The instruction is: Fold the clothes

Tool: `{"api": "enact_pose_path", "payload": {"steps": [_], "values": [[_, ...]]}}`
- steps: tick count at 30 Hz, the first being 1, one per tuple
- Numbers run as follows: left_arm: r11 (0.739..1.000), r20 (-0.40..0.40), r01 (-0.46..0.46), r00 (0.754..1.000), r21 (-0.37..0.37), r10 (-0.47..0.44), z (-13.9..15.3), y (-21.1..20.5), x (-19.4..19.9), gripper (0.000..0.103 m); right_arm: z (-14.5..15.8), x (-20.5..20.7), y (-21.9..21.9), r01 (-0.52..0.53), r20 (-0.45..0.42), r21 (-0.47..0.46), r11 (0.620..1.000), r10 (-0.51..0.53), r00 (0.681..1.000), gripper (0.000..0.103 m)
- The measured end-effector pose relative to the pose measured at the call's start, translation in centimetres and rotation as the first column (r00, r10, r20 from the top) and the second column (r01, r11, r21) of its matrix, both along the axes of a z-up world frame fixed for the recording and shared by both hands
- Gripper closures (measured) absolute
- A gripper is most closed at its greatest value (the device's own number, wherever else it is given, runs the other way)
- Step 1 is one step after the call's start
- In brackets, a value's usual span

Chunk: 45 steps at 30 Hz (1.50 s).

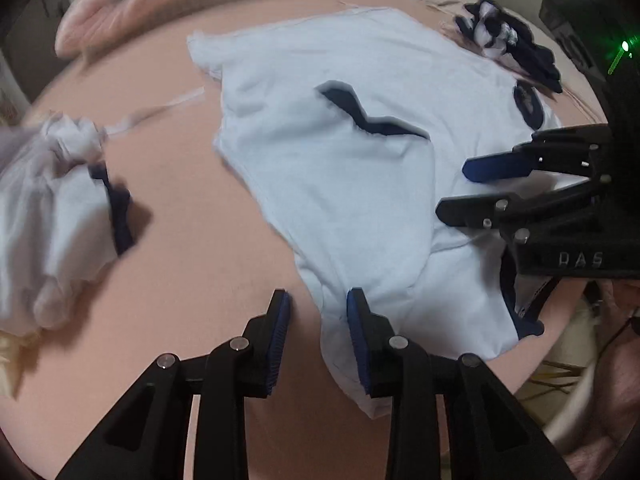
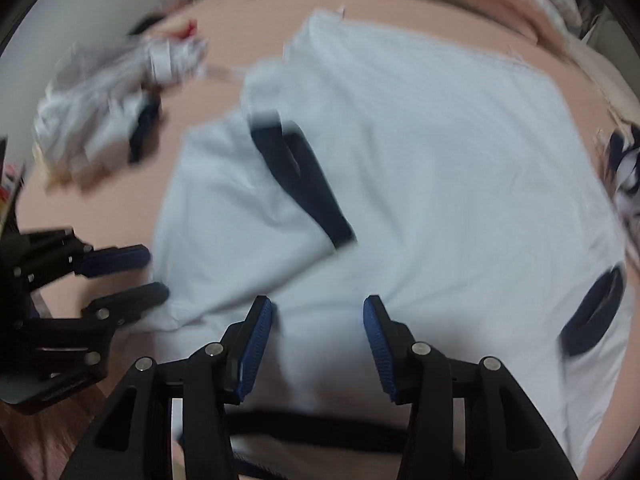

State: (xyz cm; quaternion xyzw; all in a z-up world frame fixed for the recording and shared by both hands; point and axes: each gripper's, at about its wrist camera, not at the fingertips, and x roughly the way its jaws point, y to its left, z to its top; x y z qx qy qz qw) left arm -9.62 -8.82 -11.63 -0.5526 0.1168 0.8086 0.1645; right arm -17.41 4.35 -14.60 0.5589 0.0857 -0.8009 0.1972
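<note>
Left claw (image 1: 318, 312) right up front, blue pads parted with a bit of shirt edge lying between them, one pad touching cloth, the other off to the side over bare sheet. Not pinching anything yet, by the look of it. Right claw (image 2: 318, 320) also parted, hovering over the near part of the shirt (image 2: 420, 168), nothing clamped.

Pale blue t-shirt with navy trim, spread mostly flat on the pink bed (image 1: 168, 264), one sleeve (image 2: 240, 208) flopped inward over the body, navy cuff showing. Long axis running away from the cameras: navy neckband nearest, far edge up by the pink blanket (image 1: 168, 4).

Probably thin, light and floppy, so no stiffness to count on; likely to sag and bunch wherever lifted. Best bet: pinch near shoulder seams or corners, both layers together, and keep it taut between the two claws.

Crumpled pale garment (image 1: 60, 208) well apart, dark bundle (image 1: 508, 44) at the far corner.
</note>
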Motion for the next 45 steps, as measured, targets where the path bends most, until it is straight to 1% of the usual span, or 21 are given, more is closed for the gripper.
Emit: {"api": "enact_pose_path", "payload": {"steps": [1,4,6,8,10,11,12,15,19,22,25,28,31,32,33,34,36,38,41,43,45], "values": [[1.0,0.024,0.017,1.0,-0.008,-0.017,0.3,0.0,0.4,0.076,0.1,1.0,0.0,-0.019,0.001,0.006,1.0,0.019,1.0,0.056],[1.0,0.008,0.006,1.0,0.028,-0.006,2.2,-1.1,1.1,0.076,1.0,3.2,0.5,-0.083,0.002,0.012,0.996,0.083,0.997,0.056],[0.997,-0.025,-0.038,0.999,0.073,0.04,3.2,-1.6,0.9,0.076,1.7,4.0,1.0,-0.08,-0.018,-0.039,0.996,0.079,0.997,0.056],[0.995,-0.046,-0.056,0.997,0.083,0.06,3.3,-1.2,0.6,0.076,1.7,4.2,0.3,-0.099,-0.021,-0.091,0.991,0.097,0.995,0.056],[1.0,0.054,-0.019,0.998,0.02,0.018,1.2,-0.6,0.7,0.076,1.0,4.4,-0.7,-0.124,-0.002,-0.106,0.987,0.124,0.992,0.056],[0.999,0.085,0.012,0.996,-0.052,-0.007,0.3,-0.5,1.3,0.074,0.0,4.6,-1.2,-0.14,0.025,-0.084,0.987,0.142,0.989,0.055],[0.997,0.051,0.027,0.998,-0.073,-0.023,0.6,-0.5,2.1,0.073,-0.3,5.1,-1.1,-0.147,0.031,-0.09,0.985,0.15,0.988,0.055],[0.997,0.061,-0.038,0.997,-0.061,0.042,2.1,-1.7,3.4,0.073,0.1,7.1,0.2,-0.169,0.045,-0.144,0.975,0.177,0.983,0.054],[0.989,-0.005,-0.145,0.989,0.025,0.145,4.2,-2.5,4.8,0.073,1.5,7.3,3.3,-0.075,0.06,-0.216,0.973,0.09,0.994,0.054],[0.985,-0.017,-0.146,0.989,0.095,0.148,4.1,-0.4,5.3,0.073,3.3,6.8,5.7,-0.022,-0.036,-0.165,0.986,0.016,0.999,0.054],[0.993,-0.067,-0.107,0.992,0.049,0.11,3.4,3.7,4.8,0.073,4.8,6.2,8.8,0.05,-0.116,-0.113,0.992,-0.063,0.991,0.054],[0.995,-0.062,-0.096,0.993,0.02,0.097,2.3,5.7,3.4,0.073,4.9,6.1,12.5,0.147,-0.15,-0.081,0.986,-0.158,0.976,0.054],[0.992,-0.035,-0.088,0.996,-0.092,0.085,0.4,7.3,3.2,0.072,2.5,6.7,15.0,0.173,-0.077,-0.031,0.984,-0.175,0.982,0.054],[0.991,-0.031,-0.092,0.996,-0.099,0.089,0.3,7.2,3.6,0.072,1.2,7.1,15.1,0.174,-0.033,-0.021,0.984,-0.175,0.984,0.054],[0.99,-0.027,-0.098,0.995,-0.099,0.095,0.4,6.9,4.1,0.072,0.1,7.7,15.5,0.178,0.014,-0.029,0.984,-0.178,0.984,0.054],[0.99,-0.023,-0.102,0.995,-0.095,0.1,0.5,6.7,4.4,0.072,-0.2,8.7,16.0,0.176,0.001,-0.058,0.983,-0.177,0.984,0.054],[0.989,-0.02,-0.124,0.992,-0.078,0.123,1.0,6.1,4.6,0.072,0.0,9.8,16.1,0.14,-0.001,-0.053,0.989,-0.14,0.99,0.054],[0.984,-0.062,-0.169,0.984,-0.054,0.166,2.2,5.7,4.6,0.072,0.6,10.3,16.1,0.118,-0.014,-0.03,0.992,-0.119,0.993,0.054],[0.985,-0.148,-0.173,0.974,0.014,0.173,3.8,6.3,4.3,0.072,2.3,10.4,16.4,0.12,-0.087,-0.049,0.992,-0.124,0.988,0.054],[0.988,-0.15,-0.153,0.977,-0.004,0.151,3.6,7.3,3.5,0.072,3.6,10.0,16.5,0.128,-0.156,-0.055,0.99,-0.135,0.978,0.054],[0.991,-0.11,-0.134,0.985,-0.025,0.13,2.0,8.7,2.5,0.072,3.9,8.5,16.7,0.14,-0.174,-0.049,0.989,-0.146,0.974,0.054]]}}
